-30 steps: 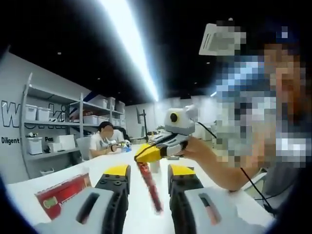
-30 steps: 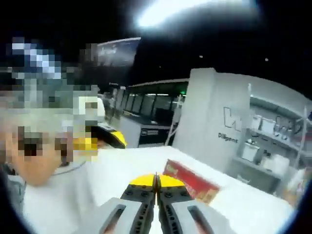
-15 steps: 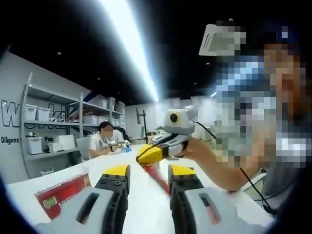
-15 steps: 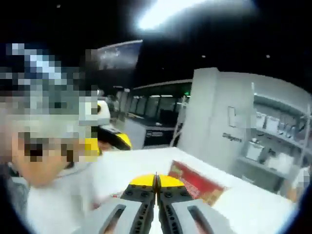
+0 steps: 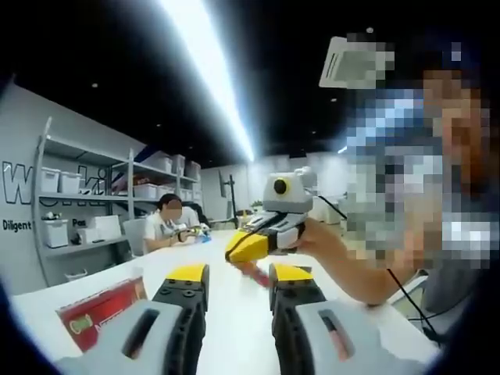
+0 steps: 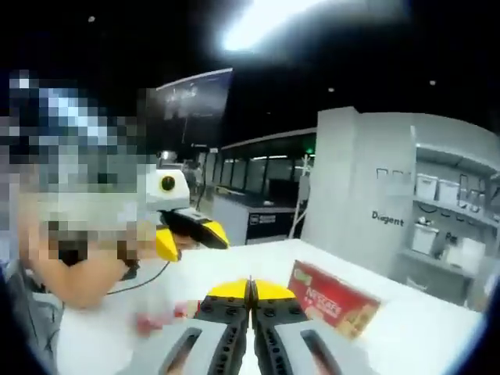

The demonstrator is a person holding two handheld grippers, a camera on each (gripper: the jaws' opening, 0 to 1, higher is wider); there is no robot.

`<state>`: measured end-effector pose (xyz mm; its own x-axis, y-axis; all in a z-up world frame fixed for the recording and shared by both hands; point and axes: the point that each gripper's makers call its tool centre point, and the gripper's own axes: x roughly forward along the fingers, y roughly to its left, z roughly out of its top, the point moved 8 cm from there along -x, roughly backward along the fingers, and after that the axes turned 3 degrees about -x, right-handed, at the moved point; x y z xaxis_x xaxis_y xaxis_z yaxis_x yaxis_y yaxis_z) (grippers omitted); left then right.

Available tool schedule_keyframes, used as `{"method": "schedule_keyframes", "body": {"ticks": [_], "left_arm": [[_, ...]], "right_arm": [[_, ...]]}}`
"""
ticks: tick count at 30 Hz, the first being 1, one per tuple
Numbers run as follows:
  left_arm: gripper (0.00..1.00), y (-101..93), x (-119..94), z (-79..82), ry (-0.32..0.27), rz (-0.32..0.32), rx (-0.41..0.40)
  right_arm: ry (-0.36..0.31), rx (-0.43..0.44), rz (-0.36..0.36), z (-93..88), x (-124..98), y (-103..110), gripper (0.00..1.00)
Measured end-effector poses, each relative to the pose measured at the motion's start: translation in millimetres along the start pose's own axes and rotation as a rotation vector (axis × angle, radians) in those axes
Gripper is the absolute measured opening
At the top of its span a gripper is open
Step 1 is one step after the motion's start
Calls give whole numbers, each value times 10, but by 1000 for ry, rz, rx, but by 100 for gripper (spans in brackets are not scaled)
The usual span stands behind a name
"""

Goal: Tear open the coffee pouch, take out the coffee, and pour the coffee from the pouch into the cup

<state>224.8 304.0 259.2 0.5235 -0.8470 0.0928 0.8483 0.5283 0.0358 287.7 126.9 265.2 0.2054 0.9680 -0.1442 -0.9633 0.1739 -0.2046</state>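
The left gripper (image 5: 237,283) has its jaws apart over the white counter (image 5: 226,336). The right gripper (image 6: 250,291), jaws closed, pinches a red pouch (image 5: 256,273). A red box (image 6: 334,300) lies beside it.

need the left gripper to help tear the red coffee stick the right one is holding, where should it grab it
The right gripper pinches the top of the red coffee stick, which hangs down behind the left gripper's right finger. Best bet is the free stretch just under that pinch, coming in from below with the open left gripper closing across its flat faces. Blur and that finger hide the rest of the stick.
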Motion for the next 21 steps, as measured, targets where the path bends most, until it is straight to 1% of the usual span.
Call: {"method": "schedule_keyframes", "body": {"ticks": [2,3,6,10,13,19,21], "left_arm": [[33,5,3,-2,2,-1,1],[33,16,9,-2,3,-1,1],[33,13,15,-8,7,-2,2],[32,-3,13,-13,7,-1,3],[32,1,11,-11,8,0,4],[32,24,16,-17,13,-1,0],[33,19,21,-20,14,-3,-1]], "right_arm": [[0,2,4,3,11,0,1],[15,-19,-15,7,16,1,1],[-3,-13,13,34,20,21,1],[17,-21,7,18,23,22,1],[2,-14,17,34,22,34,1],[7,-21,35,38,42,92,1],[-29,-8,73,76,46,156,1]]}}
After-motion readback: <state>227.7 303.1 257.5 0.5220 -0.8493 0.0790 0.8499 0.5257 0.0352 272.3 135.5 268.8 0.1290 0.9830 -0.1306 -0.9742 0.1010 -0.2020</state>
